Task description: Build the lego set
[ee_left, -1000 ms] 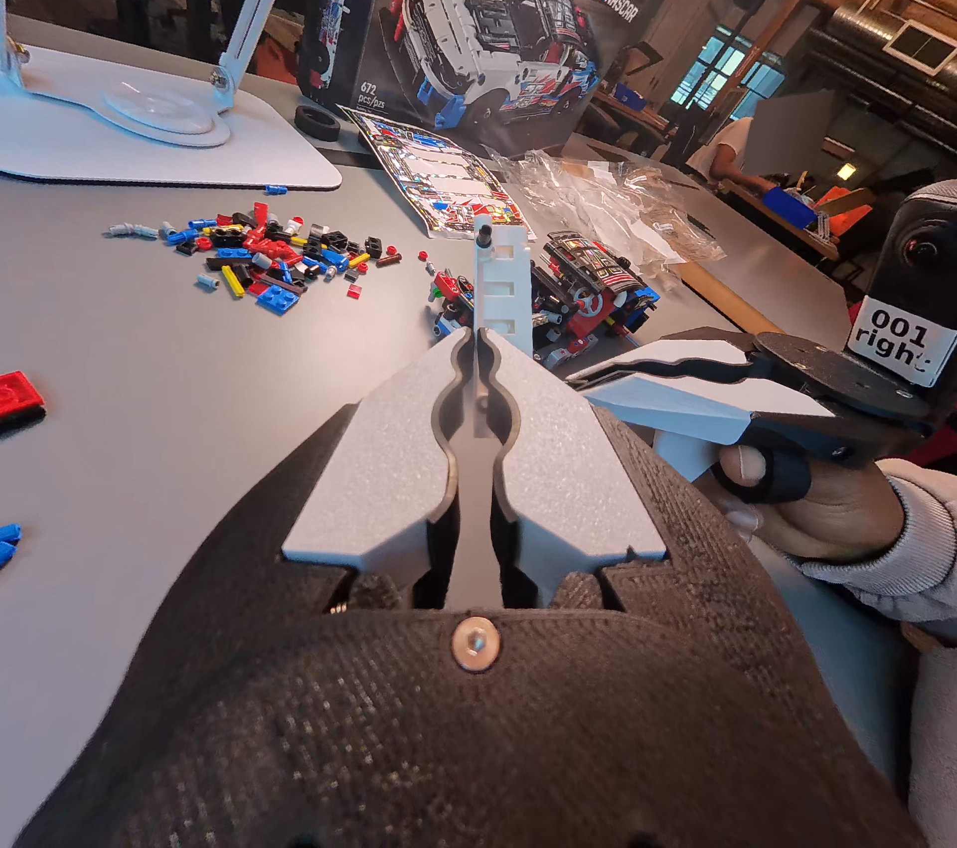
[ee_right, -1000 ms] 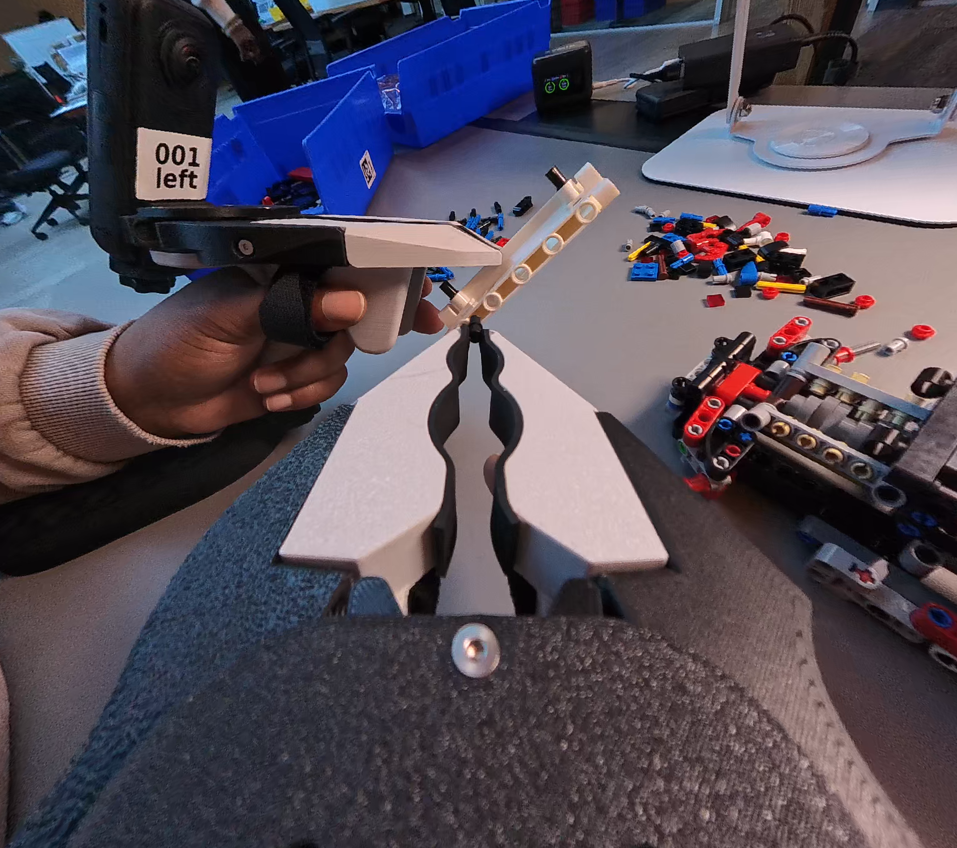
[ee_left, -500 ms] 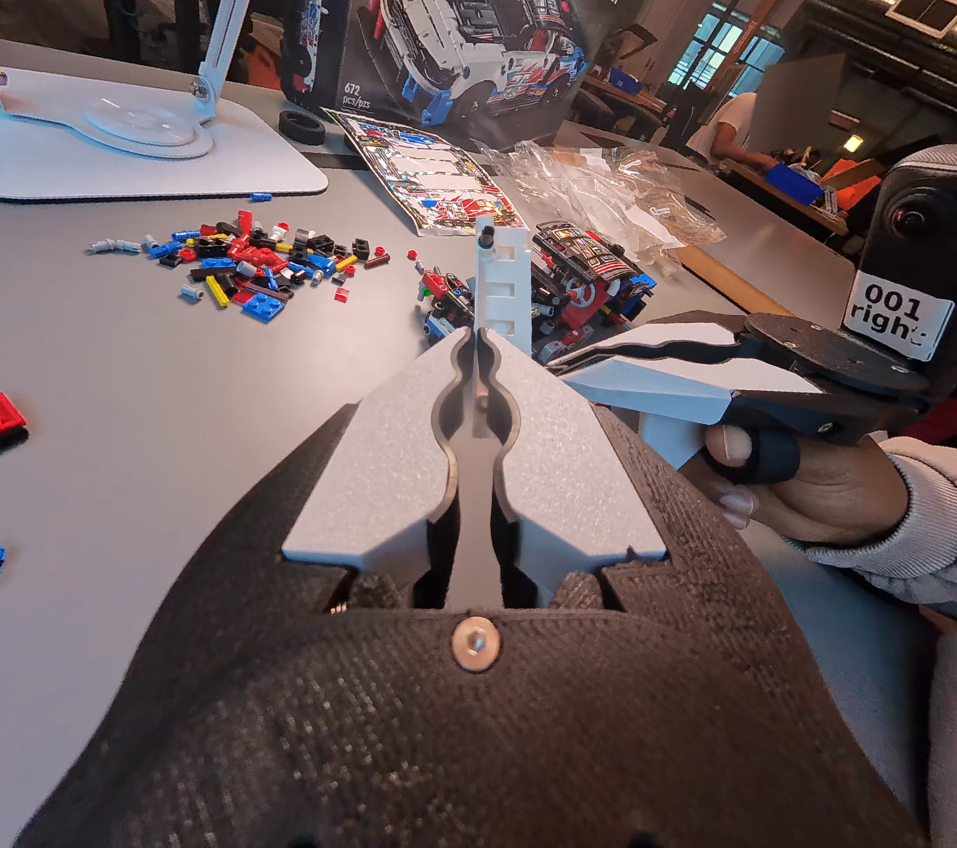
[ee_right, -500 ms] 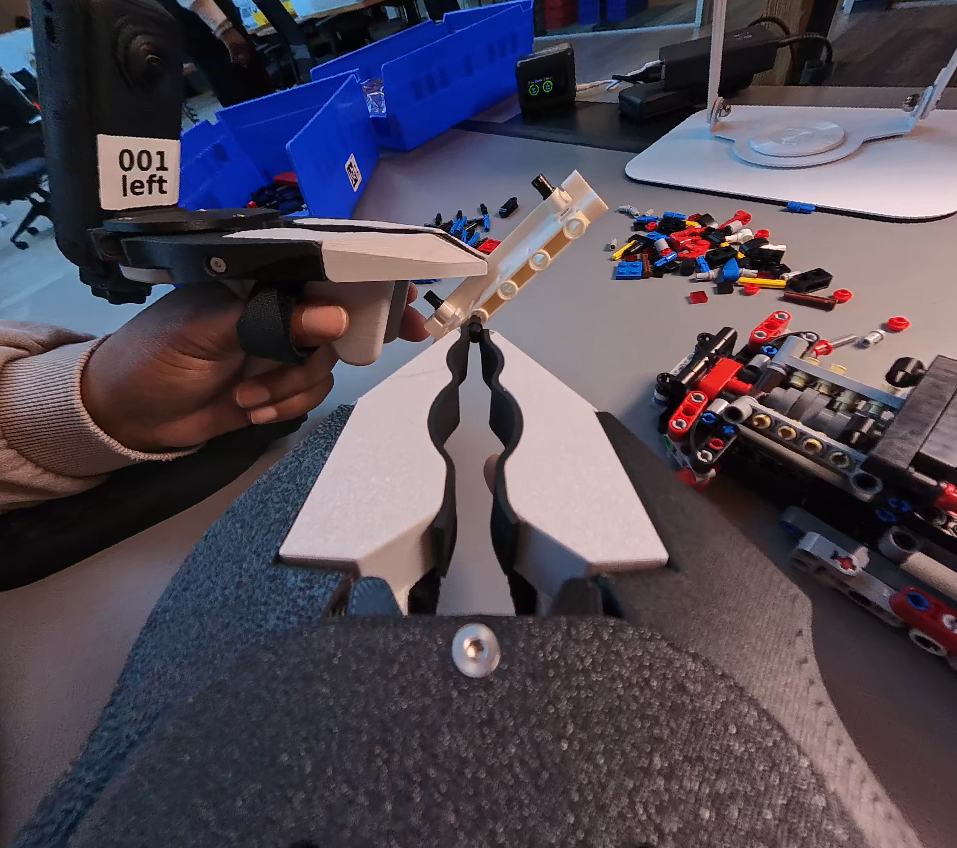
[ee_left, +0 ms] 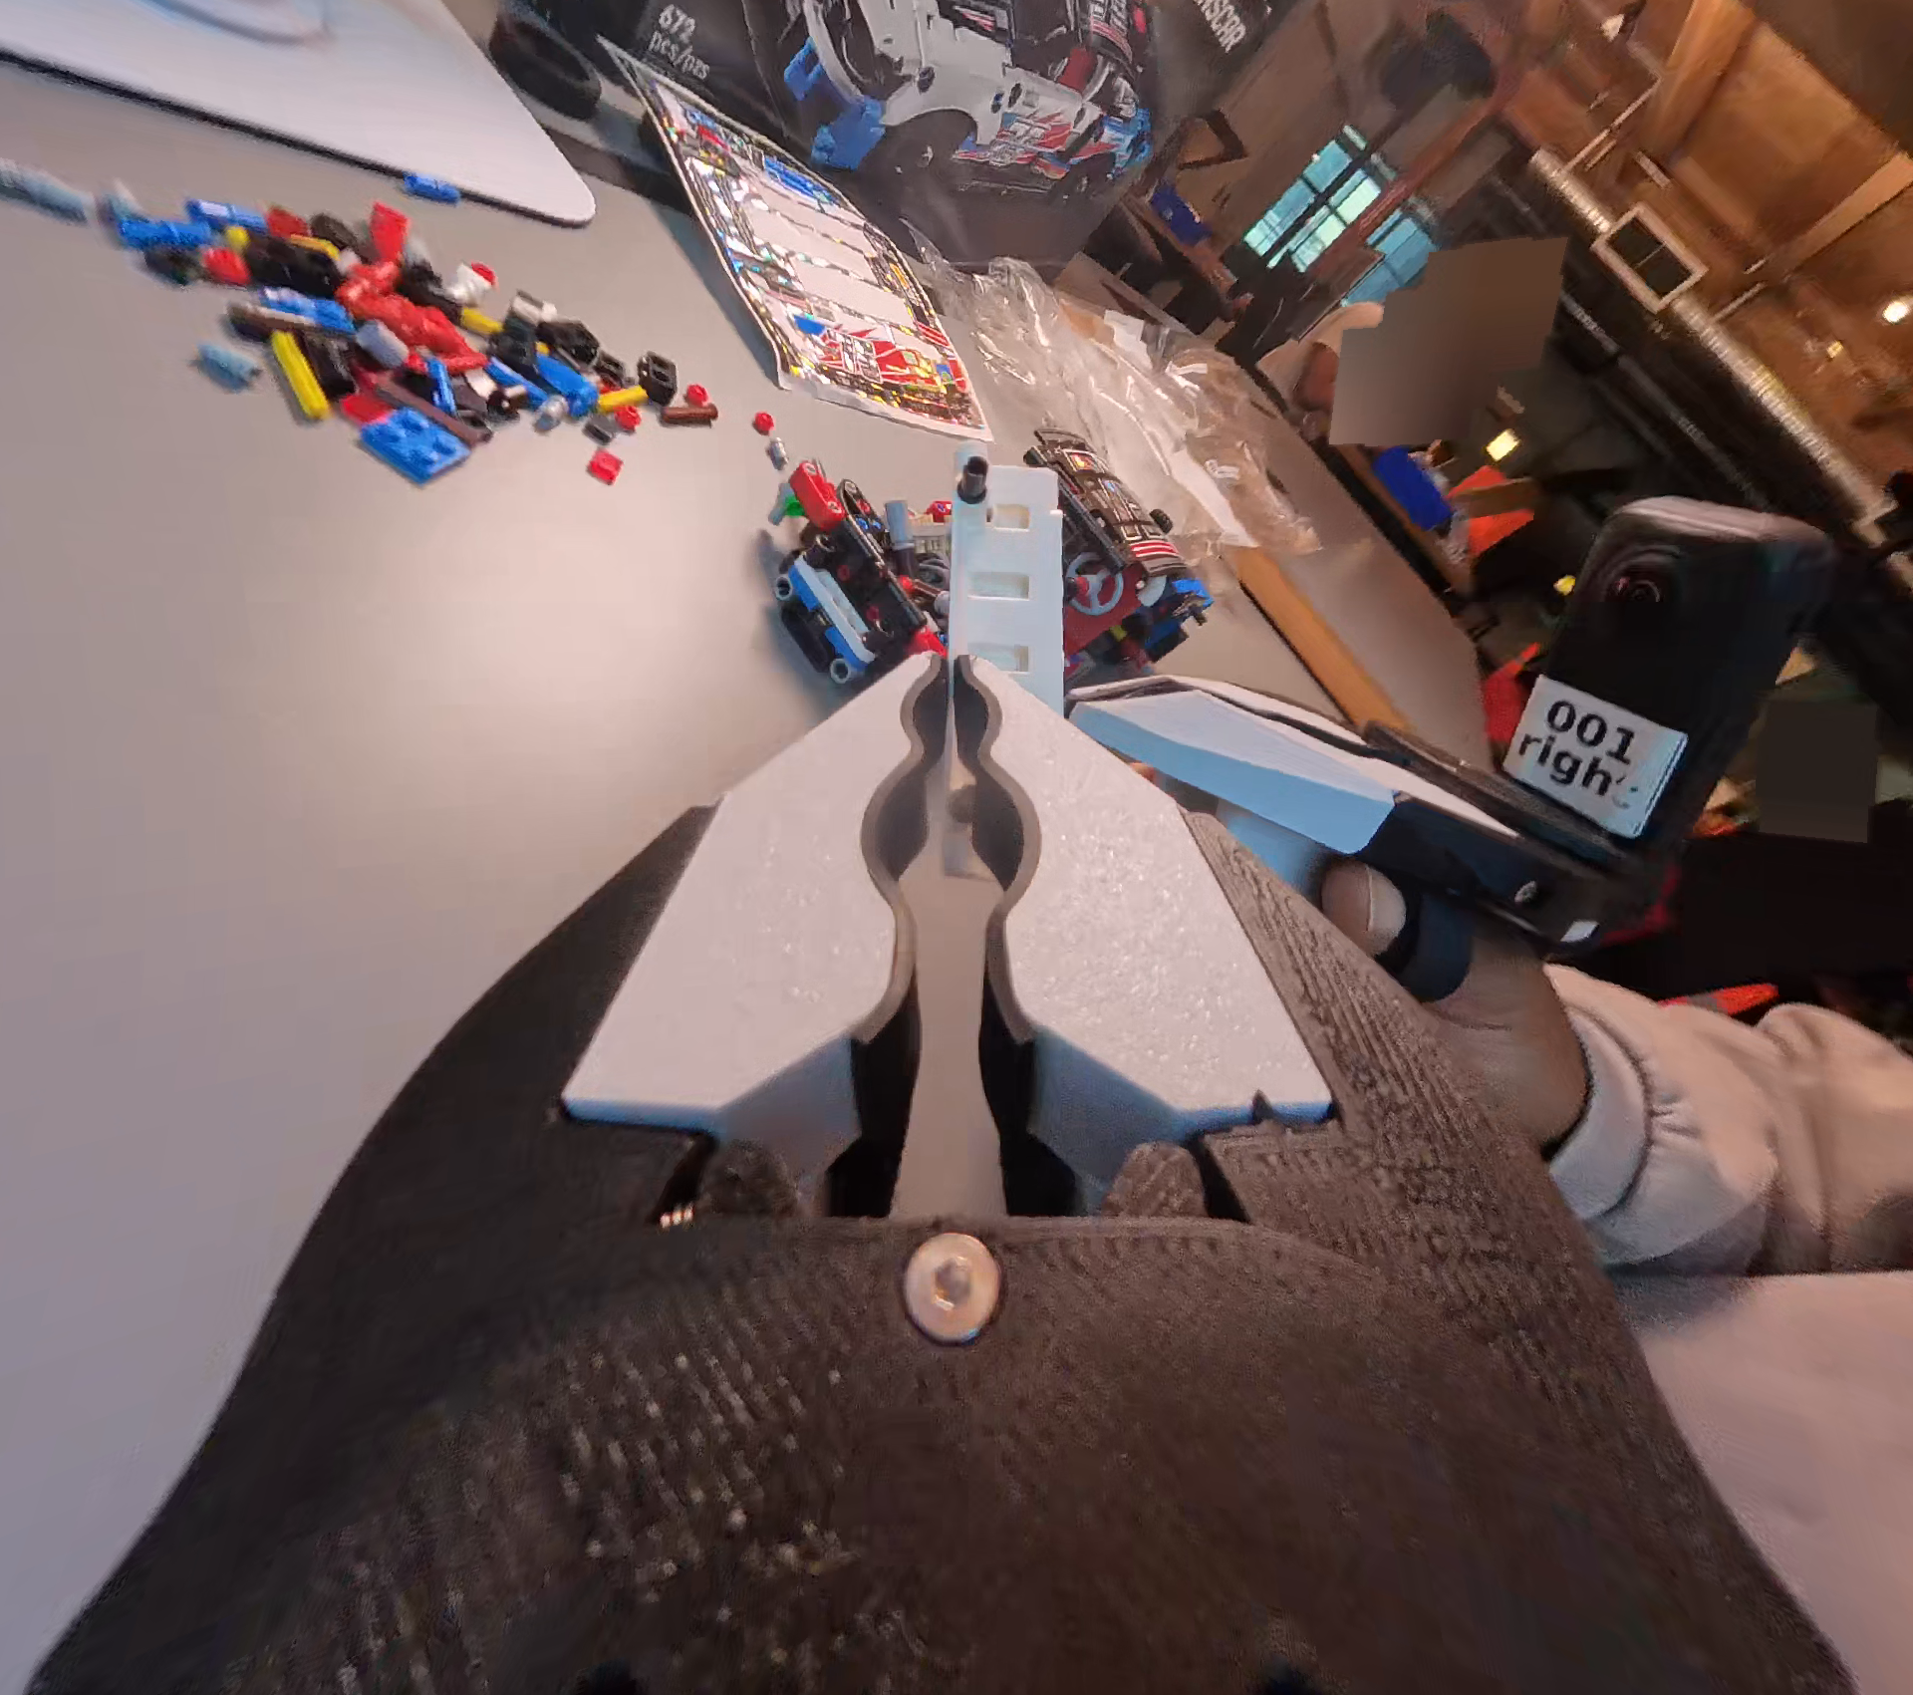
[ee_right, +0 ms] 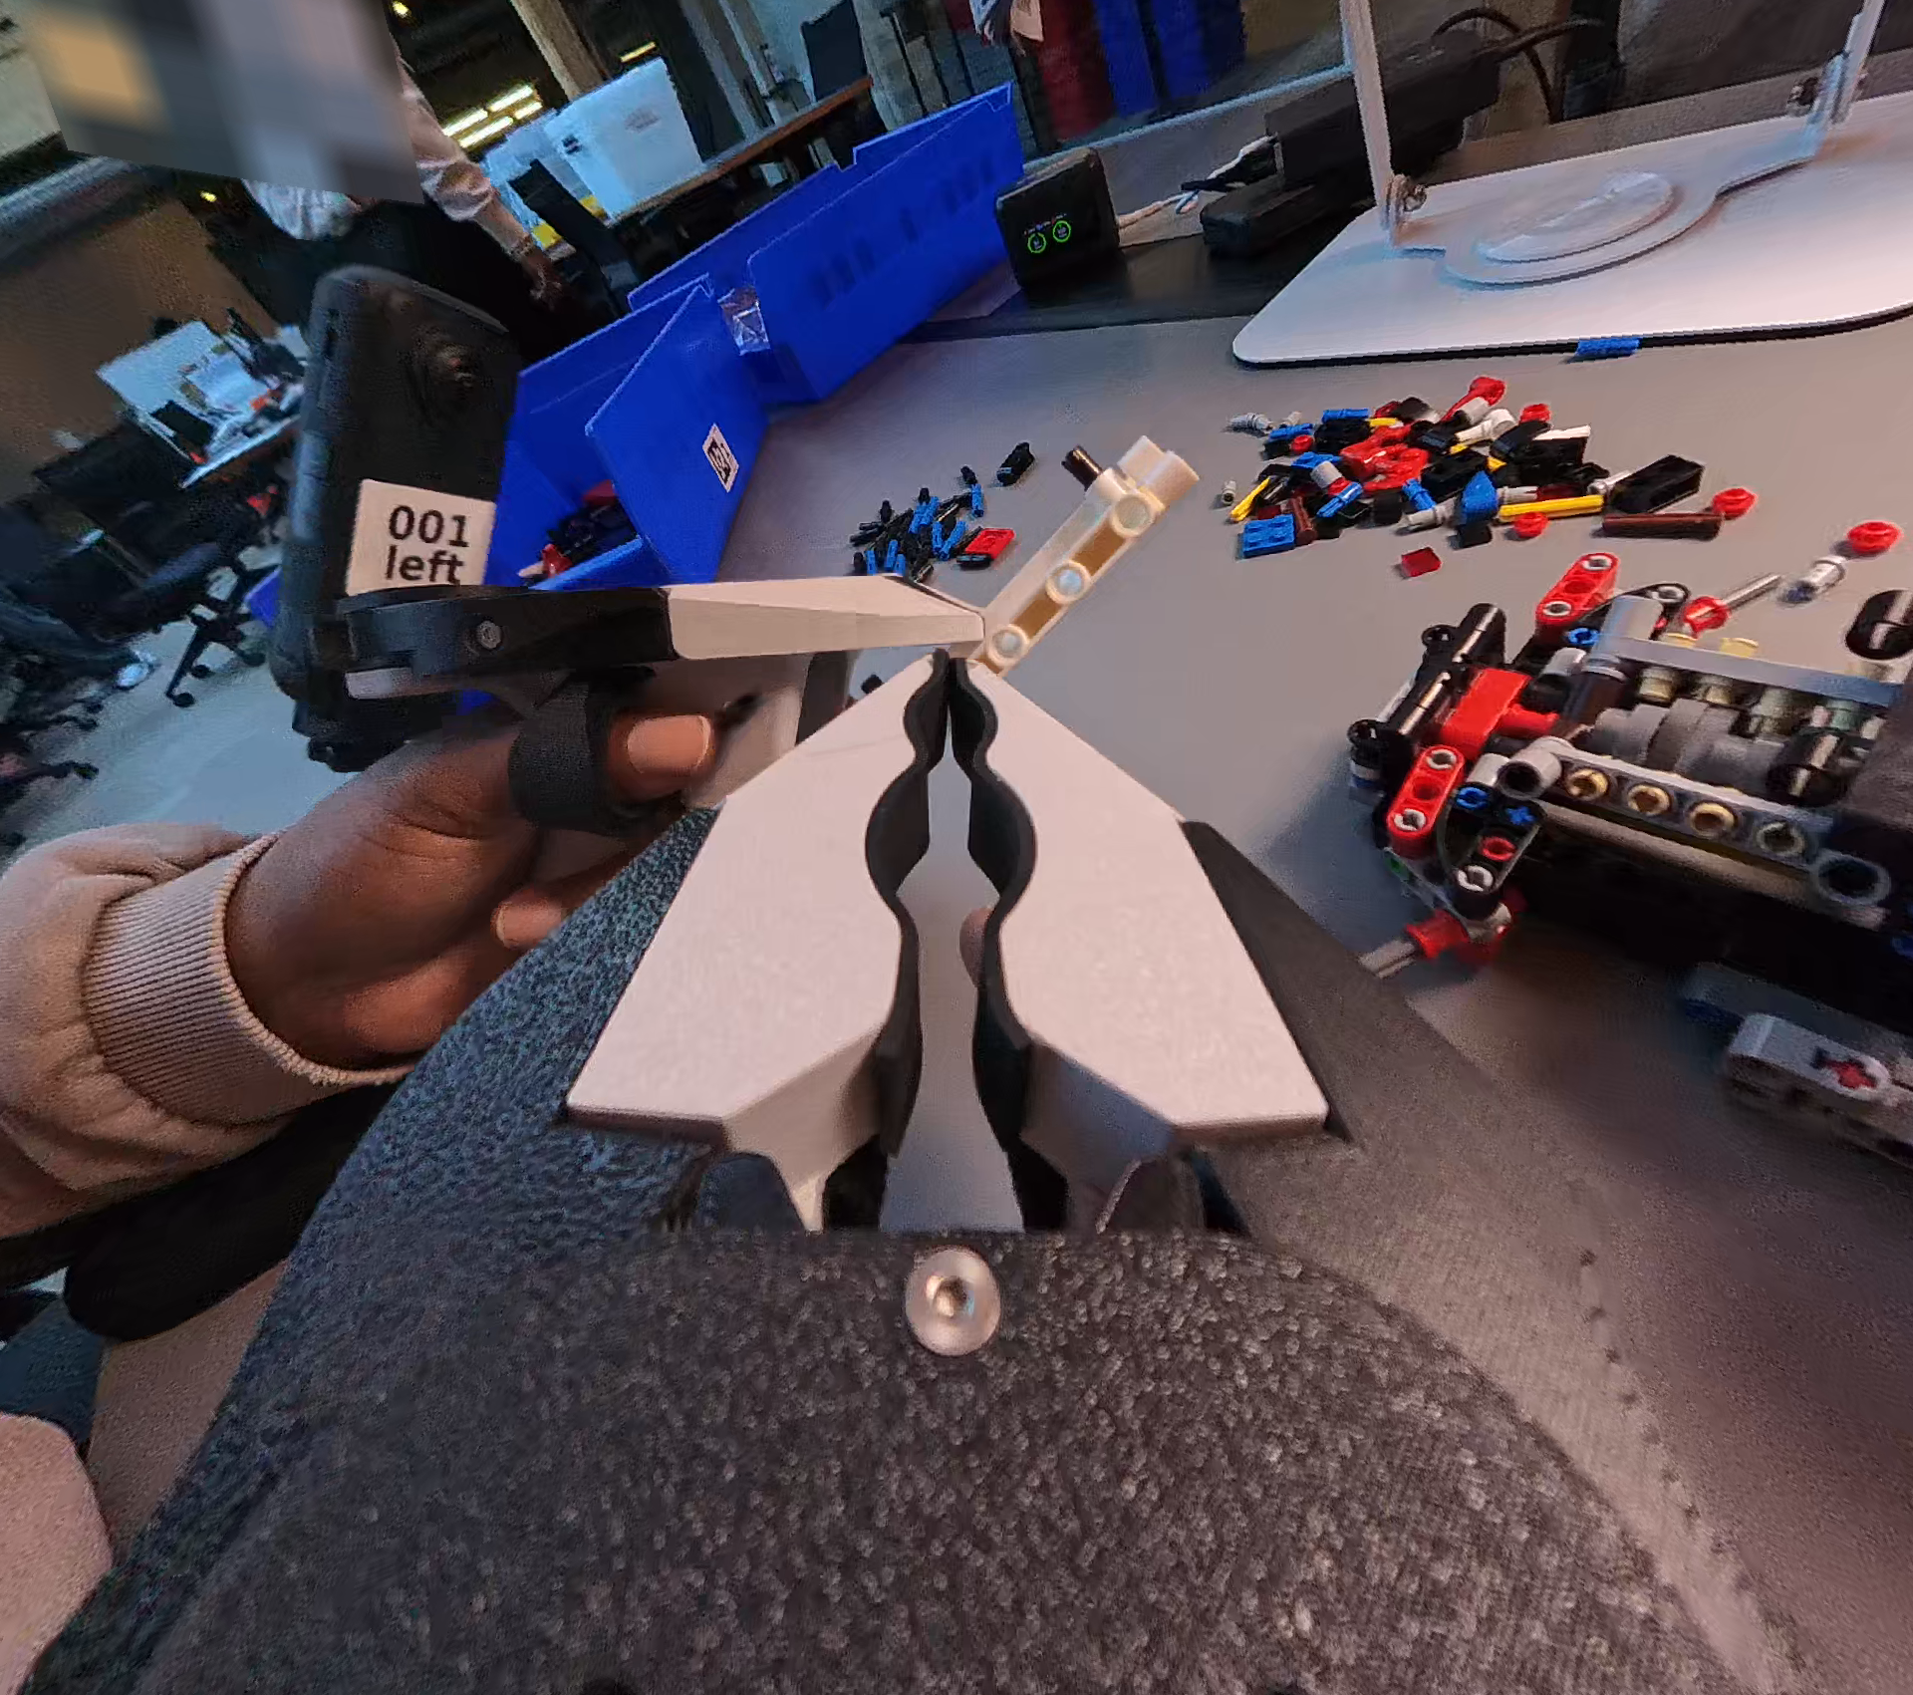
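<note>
White beam [ee_left: 1009,584] with a black pin [ee_left: 971,473] at its far end sits pinched at its near end in the left tongs [ee_left: 950,670]; long axis runs straight out ahead of those tips, tilted up off the counter [ee_left: 311,765]; from the right wrist view it slants up and away to the right [ee_right: 1082,553]; right tongs [ee_right: 947,677] pressed together, nothing visible between the tips, sitting just under the beam's held end, touching or not unclear; half-built car chassis [ee_right: 1656,776] lies on the counter to the right of the right tongs, beyond the left tips; likely next: beam goes onto chassis, left tongs already carrying it; loose parts pile [ee_left: 414,351] far left.
</note>
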